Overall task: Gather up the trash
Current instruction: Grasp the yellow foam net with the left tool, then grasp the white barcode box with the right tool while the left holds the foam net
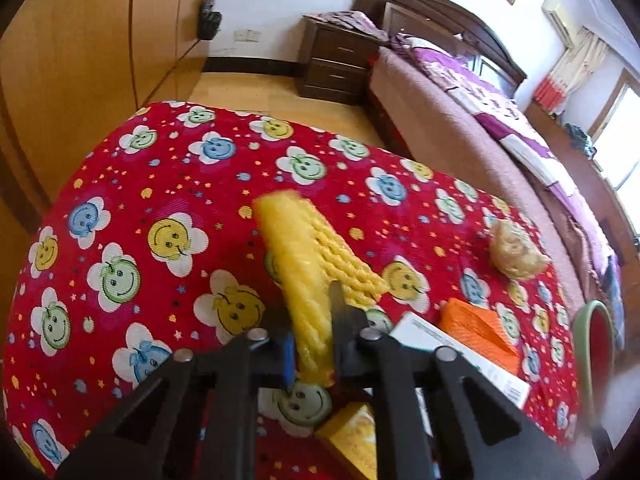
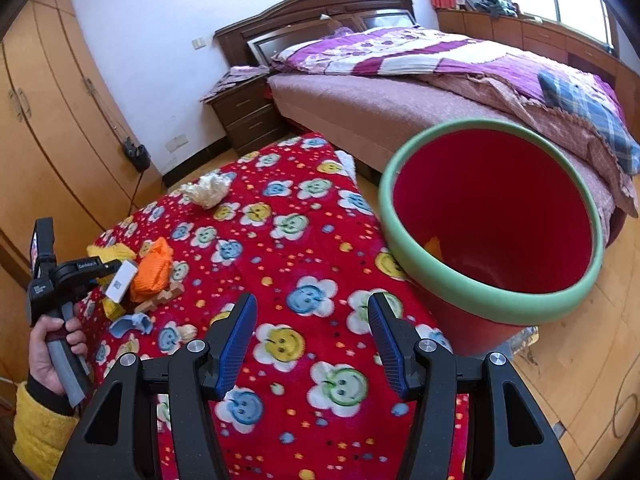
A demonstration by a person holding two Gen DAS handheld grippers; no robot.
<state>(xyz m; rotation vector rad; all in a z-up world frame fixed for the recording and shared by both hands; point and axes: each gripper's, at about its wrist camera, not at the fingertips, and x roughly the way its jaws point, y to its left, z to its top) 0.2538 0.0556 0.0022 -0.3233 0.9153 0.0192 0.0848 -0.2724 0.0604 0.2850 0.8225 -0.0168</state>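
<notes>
Fingers of our left gripper (image 1: 310, 332) pinch the yellow foam net (image 1: 304, 264) near its end; light, squashy, it should lift easily. Our right gripper (image 2: 312, 332) gapes empty.

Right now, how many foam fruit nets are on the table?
2, maybe more hidden in the clutter: a yellow foam net pinched in the left gripper, and an orange foam net lying beside the white box.
</notes>
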